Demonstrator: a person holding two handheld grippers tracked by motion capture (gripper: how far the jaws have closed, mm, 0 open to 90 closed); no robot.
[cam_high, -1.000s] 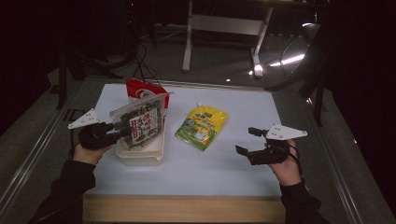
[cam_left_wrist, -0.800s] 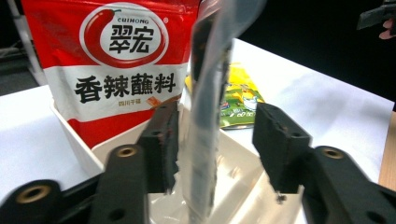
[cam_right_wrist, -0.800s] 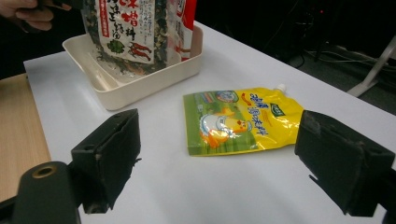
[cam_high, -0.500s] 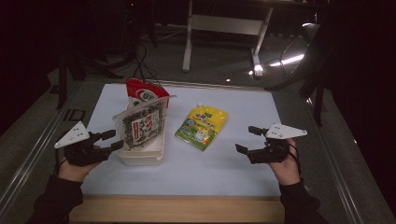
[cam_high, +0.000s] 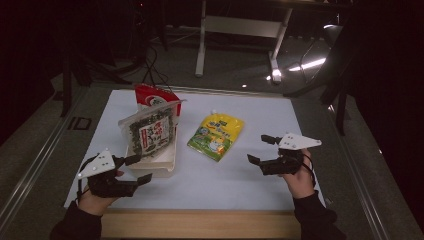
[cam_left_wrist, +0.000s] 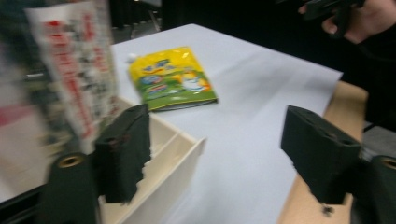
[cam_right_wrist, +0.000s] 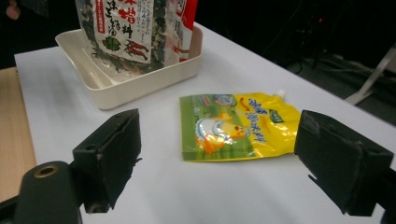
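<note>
Cream tray (cam_high: 161, 165), three pouches, two claws apart.

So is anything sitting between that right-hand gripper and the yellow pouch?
Nothing visible does. The right gripper is open, and bare white table lies between it and the yellow pouch. The tray with its packets stands off to one side.

The high view is looking down across the tabletop (cam_high: 260, 190); both gripper views are sitting low, sharing the yellow pouch (cam_right_wrist: 240, 126).

white table cover (cam_high: 300, 117), metal stand (cam_high: 240, 30)
</note>
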